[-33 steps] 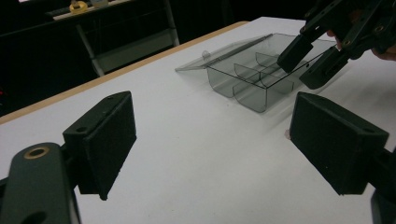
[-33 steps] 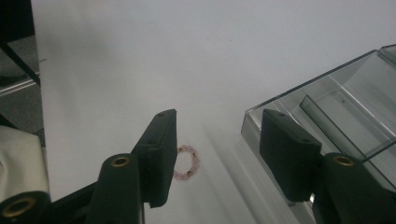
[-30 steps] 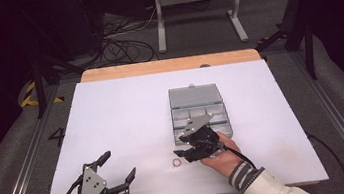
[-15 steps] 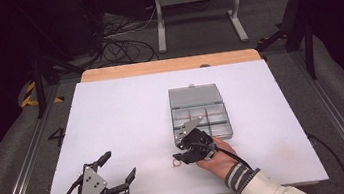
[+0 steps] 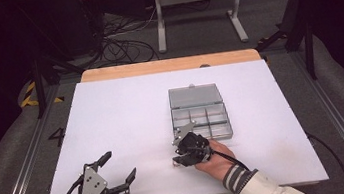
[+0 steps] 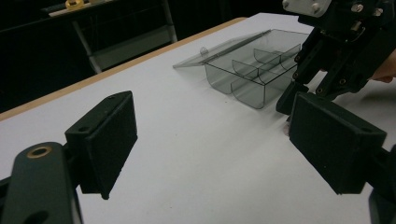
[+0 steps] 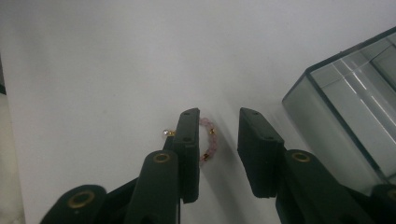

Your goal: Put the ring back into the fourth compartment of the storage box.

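White surface, dark room behind: right gripper over a tiny bead ring beside an open box.

High view: on the white surface [image 5: 126, 113] the right gripper [image 5: 184, 158] is tipped down at the near left corner of the clear compartment box [image 5: 201, 118], whose lid lies open on the far side; the left gripper [image 5: 112, 178] rests near the near left edge, jaws spread and empty.
Left gripper view: its pads stand wide apart with bare surface between; the right gripper sits at the box's corner.
Right gripper view: jaws part-open, the pink bead ring [image 7: 208, 138] lying flat on the surface, apparently half under the left pad. Closing from here could pinch only one side, or press down and flick the ring away or against the box wall.
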Demonstrator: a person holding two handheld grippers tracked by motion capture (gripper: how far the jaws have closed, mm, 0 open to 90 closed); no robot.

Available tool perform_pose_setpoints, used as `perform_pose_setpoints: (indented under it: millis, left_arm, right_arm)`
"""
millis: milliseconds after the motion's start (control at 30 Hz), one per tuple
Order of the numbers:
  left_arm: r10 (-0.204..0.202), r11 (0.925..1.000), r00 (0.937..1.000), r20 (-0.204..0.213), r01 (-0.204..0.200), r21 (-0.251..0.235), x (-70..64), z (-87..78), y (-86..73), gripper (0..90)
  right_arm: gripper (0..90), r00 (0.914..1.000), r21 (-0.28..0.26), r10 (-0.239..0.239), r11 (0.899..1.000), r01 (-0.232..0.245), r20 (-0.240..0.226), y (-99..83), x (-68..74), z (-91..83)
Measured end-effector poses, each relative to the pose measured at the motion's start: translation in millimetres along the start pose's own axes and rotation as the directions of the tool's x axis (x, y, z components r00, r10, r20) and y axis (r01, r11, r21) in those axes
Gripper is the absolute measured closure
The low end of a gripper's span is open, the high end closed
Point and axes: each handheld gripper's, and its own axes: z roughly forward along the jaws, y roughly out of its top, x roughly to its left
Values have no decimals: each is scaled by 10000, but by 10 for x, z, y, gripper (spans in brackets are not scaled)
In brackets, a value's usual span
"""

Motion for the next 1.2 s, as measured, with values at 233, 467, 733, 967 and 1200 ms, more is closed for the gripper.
perform_pose_setpoints:
  millis: [233,467,733,967,1200]
  left_arm:
    - [19,10000,10000,12,-19,-5,-2,0,0,163]
    - [75,10000,10000,49,-76,51,-3,5,0,163]
    - [27,10000,10000,68,-28,64,-13,13,-2,163]
    - [66,10000,10000,60,-67,70,-12,11,0,163]
    - [47,10000,10000,58,-47,65,-12,9,0,163]
  right_arm:
    - [755,10000,304,-78,9995,76,55,5,34,40]
    - [810,9997,385,-61,9992,51,254,14,57,65]
    - [853,9990,423,-203,9989,187,392,23,90,75]
    - [866,9991,396,-82,9992,66,419,19,95,75]
    - [869,9988,317,-161,9994,146,456,8,105,69]
